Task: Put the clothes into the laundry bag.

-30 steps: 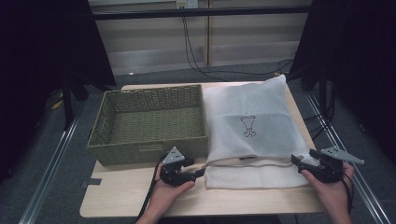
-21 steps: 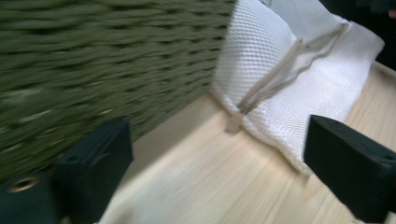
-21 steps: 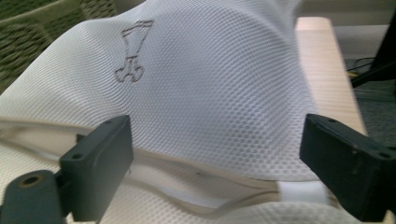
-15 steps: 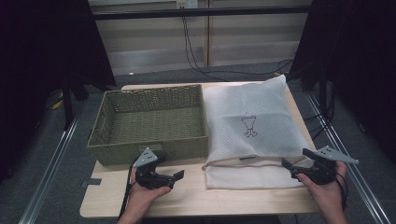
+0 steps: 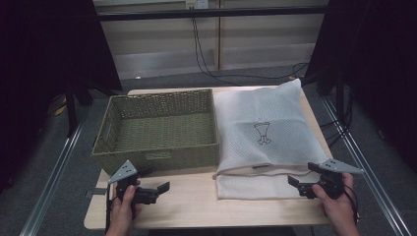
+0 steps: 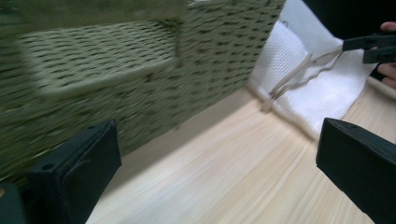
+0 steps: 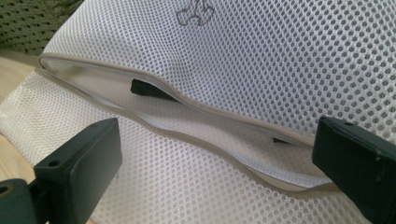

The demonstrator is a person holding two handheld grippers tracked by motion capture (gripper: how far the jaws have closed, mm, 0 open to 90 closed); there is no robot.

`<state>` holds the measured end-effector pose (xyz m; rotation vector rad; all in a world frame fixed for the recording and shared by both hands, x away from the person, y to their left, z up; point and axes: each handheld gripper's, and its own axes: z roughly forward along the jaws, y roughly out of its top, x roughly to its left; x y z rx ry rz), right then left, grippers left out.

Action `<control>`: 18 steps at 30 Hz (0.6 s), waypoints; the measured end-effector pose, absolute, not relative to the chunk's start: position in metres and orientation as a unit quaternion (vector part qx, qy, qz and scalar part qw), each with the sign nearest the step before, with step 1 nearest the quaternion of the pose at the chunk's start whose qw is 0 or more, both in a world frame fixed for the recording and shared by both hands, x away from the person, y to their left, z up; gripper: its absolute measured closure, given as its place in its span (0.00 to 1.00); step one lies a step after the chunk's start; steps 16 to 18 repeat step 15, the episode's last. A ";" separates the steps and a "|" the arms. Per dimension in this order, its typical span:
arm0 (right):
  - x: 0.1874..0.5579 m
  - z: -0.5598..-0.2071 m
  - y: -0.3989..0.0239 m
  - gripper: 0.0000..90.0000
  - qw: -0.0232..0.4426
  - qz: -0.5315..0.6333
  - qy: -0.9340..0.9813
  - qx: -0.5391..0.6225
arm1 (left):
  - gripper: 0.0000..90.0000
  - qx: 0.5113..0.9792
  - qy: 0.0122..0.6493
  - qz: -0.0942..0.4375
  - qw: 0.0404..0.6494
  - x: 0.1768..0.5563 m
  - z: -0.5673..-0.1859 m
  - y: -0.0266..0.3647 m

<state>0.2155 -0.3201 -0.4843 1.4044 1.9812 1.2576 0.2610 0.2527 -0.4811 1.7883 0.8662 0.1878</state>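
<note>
White mesh laundry bag [image 5: 268,132] lay on worktop [image 5: 196,196] right of wicker basket [image 5: 157,128], its mouth facing the empty, wide-open right gripper [image 5: 301,186], nearer than the open left gripper [image 5: 160,191].

Olive-green woven basket [image 5: 162,129], white mesh bag [image 5: 265,132] with dark printed figure, pale wood table [image 5: 196,206]

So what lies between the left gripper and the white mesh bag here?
Only bare wooden tabletop. In the high view, nothing lies on it between the left gripper and the mesh bag; the green basket stands just behind that stretch.
</note>
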 end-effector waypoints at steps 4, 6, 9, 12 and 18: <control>0.216 -0.486 -0.323 0.02 0.202 0.447 0.710 0.505 | 0.00 0.748 0.370 0.080 0.546 0.255 -0.483 0.270; 0.217 -0.487 -0.324 0.02 0.206 0.443 0.710 0.507 | 0.00 0.745 0.374 0.084 0.546 0.254 -0.483 0.274; 0.217 -0.488 -0.323 0.02 0.204 0.442 0.711 0.507 | 0.00 0.739 0.383 0.086 0.548 0.256 -0.483 0.277; 0.218 -0.488 -0.322 0.02 0.208 0.437 0.715 0.504 | 0.00 0.743 0.389 0.084 0.538 0.257 -0.486 0.277; 0.218 -0.488 -0.320 0.02 0.208 0.435 0.717 0.504 | 0.00 0.751 0.394 0.085 0.522 0.259 -0.490 0.276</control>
